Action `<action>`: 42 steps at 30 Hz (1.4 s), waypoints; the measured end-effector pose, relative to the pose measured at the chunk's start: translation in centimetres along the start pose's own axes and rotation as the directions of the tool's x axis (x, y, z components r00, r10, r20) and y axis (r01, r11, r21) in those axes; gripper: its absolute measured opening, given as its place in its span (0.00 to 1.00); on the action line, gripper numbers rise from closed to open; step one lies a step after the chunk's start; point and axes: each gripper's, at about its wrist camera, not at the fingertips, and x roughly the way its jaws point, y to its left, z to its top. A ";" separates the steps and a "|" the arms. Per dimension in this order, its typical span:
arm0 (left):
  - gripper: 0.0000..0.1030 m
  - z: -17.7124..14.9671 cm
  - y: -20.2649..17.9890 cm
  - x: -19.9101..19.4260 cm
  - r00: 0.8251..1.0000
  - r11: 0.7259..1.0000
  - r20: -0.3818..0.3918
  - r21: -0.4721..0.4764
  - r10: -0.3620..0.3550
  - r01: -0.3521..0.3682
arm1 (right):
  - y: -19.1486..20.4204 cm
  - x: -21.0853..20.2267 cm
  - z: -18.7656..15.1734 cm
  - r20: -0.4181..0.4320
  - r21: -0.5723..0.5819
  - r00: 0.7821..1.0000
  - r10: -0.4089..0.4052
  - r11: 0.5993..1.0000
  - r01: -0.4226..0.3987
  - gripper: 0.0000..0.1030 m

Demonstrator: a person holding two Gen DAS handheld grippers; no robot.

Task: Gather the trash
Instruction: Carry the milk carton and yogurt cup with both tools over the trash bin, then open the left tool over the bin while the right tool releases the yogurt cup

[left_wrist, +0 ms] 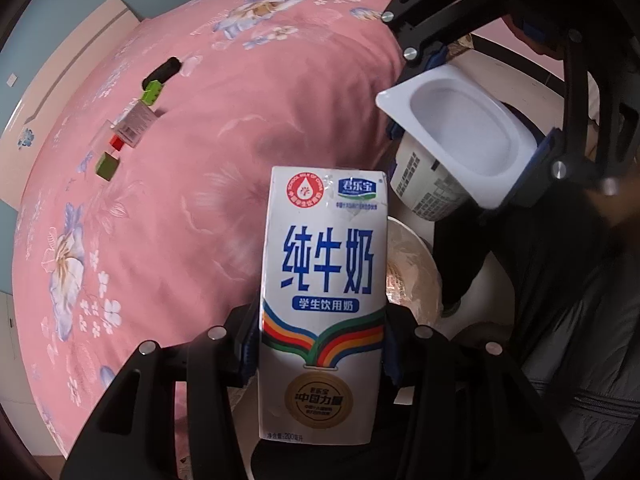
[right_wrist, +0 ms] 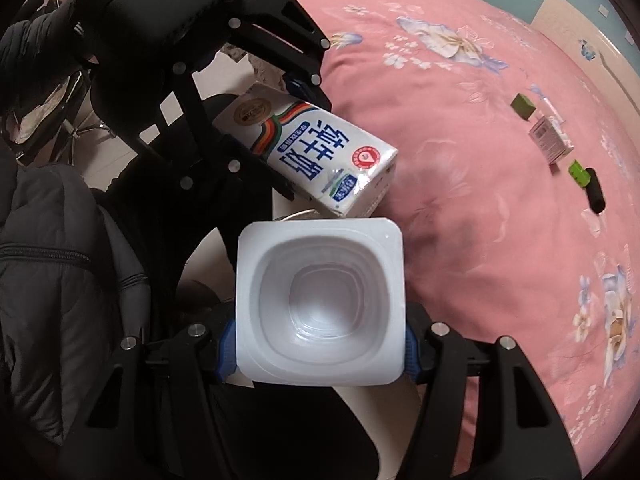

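While both hands hung over the gap beside the bed, we held a piece of trash in each tool: our left gripper (left_wrist: 320,364) was closed partway on an upright milk carton (left_wrist: 320,280), its blue pads pressing the carton's two narrow sides, and our right gripper (right_wrist: 318,346) was closed a little wider on an empty white yogurt cup (right_wrist: 320,300), clamped at the rim with its mouth facing the camera. We judged the task about midway: two items were picked up but not yet dropped anywhere, and several small things remained well apart on the pink floral bedspread (left_wrist: 200,200), namely a small printed box (left_wrist: 134,122), green blocks (left_wrist: 108,166) and a black object (left_wrist: 164,70) (whether all of these counted as trash we could not tell). From the left wrist we saw a round, pale bin-like rim (left_wrist: 412,276) just behind the carton, which the right wrist view mostly hid behind the cup. From the right wrist we saw down into the cup, which was empty, and a dark padded jacket (right_wrist: 52,280) at the side.
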 end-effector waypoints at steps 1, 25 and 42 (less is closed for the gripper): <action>0.49 -0.1 -0.2 0.2 1.000 1.000 -0.004 0.004 -0.002 0.002 | 0.1 0.3 -0.1 -0.003 0.002 1.000 0.004 1.000 -0.004 0.60; 0.49 -2.9 -1.9 7.8 0.989 0.996 -0.124 -0.021 -0.085 0.083 | 0.7 9.9 -2.7 -0.076 0.067 0.984 0.160 0.986 -0.155 0.60; 0.59 -3.5 -1.0 11.7 0.982 0.992 -0.162 -0.091 -0.100 0.086 | -0.8 13.6 -3.2 -0.105 0.104 0.975 0.197 0.977 -0.186 0.66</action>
